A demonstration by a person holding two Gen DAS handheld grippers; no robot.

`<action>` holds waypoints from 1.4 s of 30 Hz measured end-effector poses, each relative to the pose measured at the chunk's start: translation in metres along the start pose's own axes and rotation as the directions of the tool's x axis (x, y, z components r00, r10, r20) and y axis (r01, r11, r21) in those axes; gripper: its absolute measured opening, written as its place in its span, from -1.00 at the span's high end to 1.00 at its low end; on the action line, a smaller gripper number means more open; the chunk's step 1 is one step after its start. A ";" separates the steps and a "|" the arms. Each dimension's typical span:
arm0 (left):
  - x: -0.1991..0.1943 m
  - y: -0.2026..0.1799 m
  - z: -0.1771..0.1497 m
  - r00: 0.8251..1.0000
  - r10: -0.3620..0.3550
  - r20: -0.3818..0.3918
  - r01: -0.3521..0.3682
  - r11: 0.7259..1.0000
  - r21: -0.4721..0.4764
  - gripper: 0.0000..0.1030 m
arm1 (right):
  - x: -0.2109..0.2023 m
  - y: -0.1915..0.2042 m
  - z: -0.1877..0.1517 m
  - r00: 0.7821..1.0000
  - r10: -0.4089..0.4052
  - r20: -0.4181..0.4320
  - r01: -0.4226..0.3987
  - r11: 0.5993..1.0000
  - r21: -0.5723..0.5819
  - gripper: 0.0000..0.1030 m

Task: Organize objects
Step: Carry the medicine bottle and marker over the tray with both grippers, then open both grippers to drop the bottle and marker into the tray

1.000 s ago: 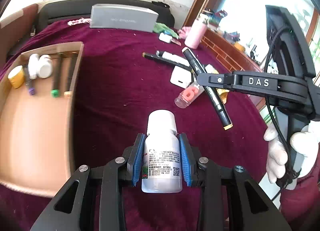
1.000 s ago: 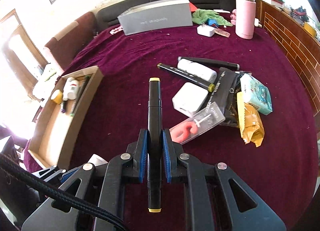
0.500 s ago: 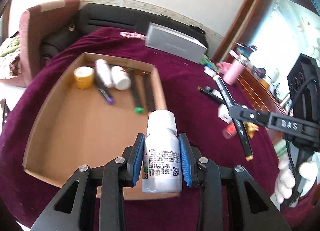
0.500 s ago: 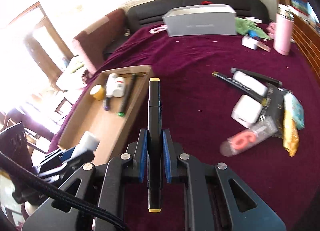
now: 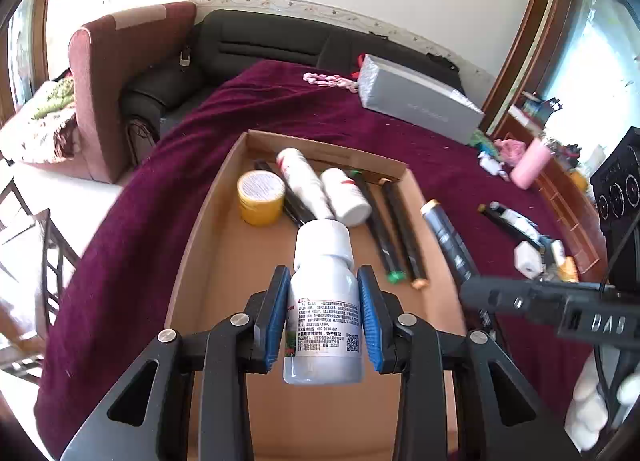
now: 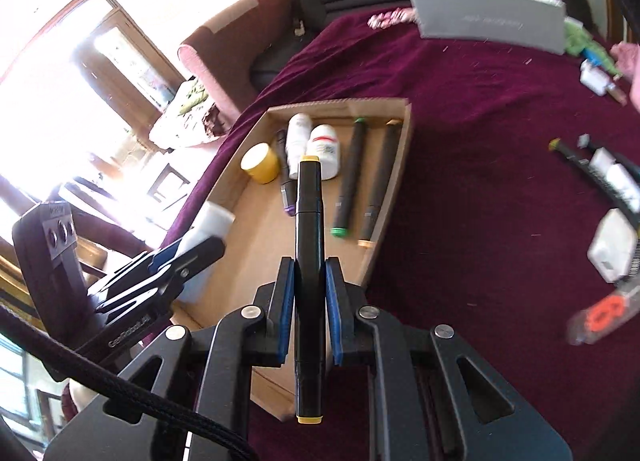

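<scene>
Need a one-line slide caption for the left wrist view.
Left hand-held gripper holds a white plastic bottle over the shallow cardboard tray on the maroon cloth.

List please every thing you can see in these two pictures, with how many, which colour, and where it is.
cardboard tray: one, brown, on the cloth
markers in tray: three, black, lying lengthwise
bottles in tray: two, white, far end
jar: one, yellow, far left of tray
grey box: one, far side of cloth
pink bottle: one, far right
clutter pile: several items, right of tray
left gripper: shut on white bottle, above tray
right gripper: shut on black marker, yellow ends
</scene>
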State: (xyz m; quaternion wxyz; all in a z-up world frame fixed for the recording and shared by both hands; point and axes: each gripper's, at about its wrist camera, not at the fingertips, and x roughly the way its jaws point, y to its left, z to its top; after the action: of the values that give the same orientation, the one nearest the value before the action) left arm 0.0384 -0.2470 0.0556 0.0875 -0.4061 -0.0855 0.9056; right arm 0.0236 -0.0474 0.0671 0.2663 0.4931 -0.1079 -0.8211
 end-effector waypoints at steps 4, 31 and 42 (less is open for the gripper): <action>0.015 0.006 0.011 0.999 0.034 -0.028 -0.033 0.999 0.012 0.43 | 0.030 0.006 0.008 0.999 0.016 -0.049 -0.015 1.000 0.025 0.75; 0.063 0.042 0.025 0.979 0.028 -0.203 -0.050 0.994 -0.102 0.35 | 0.105 0.015 0.025 0.988 -0.113 -0.106 0.114 0.993 0.002 0.71; 0.019 0.044 0.034 0.998 -0.037 -0.059 0.026 0.984 -0.173 -0.08 | 0.075 0.035 0.016 0.988 -0.156 -0.010 0.155 0.985 -0.074 0.18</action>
State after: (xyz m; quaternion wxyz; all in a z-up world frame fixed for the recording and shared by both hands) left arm -0.0038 -0.2884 0.0544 0.0688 -0.4388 -0.1673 0.8802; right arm -0.0065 -0.1188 0.0345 0.2201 0.4963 -0.0370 -0.8390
